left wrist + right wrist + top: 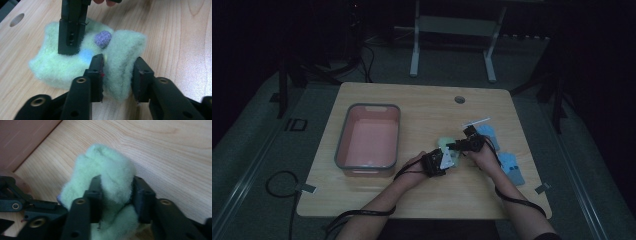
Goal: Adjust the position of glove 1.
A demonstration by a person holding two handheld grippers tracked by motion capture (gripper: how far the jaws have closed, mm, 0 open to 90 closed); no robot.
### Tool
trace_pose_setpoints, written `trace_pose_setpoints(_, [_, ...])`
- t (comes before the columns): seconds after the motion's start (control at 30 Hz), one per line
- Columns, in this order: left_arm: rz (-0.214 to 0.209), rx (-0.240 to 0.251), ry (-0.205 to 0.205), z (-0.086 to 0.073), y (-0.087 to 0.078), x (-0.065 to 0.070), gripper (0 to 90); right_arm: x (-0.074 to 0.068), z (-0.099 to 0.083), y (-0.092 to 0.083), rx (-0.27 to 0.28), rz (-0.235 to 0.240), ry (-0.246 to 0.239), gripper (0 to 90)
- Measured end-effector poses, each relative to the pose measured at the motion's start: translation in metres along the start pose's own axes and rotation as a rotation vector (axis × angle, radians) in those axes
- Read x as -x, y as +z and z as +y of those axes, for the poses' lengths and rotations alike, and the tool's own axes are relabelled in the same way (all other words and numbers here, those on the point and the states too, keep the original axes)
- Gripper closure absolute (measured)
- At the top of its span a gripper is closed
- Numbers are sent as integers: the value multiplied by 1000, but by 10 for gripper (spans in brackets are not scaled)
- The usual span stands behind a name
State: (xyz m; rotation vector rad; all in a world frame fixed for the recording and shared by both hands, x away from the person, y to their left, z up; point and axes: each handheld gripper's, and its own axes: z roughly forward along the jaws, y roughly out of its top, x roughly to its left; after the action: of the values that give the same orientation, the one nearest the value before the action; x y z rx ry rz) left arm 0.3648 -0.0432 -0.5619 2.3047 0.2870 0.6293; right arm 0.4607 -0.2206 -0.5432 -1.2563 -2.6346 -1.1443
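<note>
A fluffy pale green sock with a purple dot and a blue dot lies on the wooden table, right of centre. My left gripper is shut on an upright fold of the sock; both pads press into the fleece. My right gripper is shut on another bunched part of the sock. In the left gripper view, one of the right gripper's fingers stands down into the fleece at the far side. In the high view the left gripper and right gripper meet over the sock.
A pink bin with a grey rim stands at the table's left; its wall is close by in the right gripper view. Light blue socks lie by the right edge. A round cable hole is at the back.
</note>
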Motion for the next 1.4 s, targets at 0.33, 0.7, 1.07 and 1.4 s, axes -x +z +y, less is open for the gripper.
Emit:
trace_pose_setpoints(0.33, [14,-12,6,16,-15,-6,729,-12,9,-24,61,-3,-3,713])
trace_pose_setpoints(0.7, [20,-25,22,25,-48,-18,733,-34,24,-35,92,1,-31,714])
trace_pose_setpoints(1.07, [40,-42,40,23,-84,-33,733,-62,49,-34,107,19,-79,714])
trace_pose_setpoints(1.4, [66,-60,35,14,-116,-50,734,-94,78,-27,115,22,-131,715])
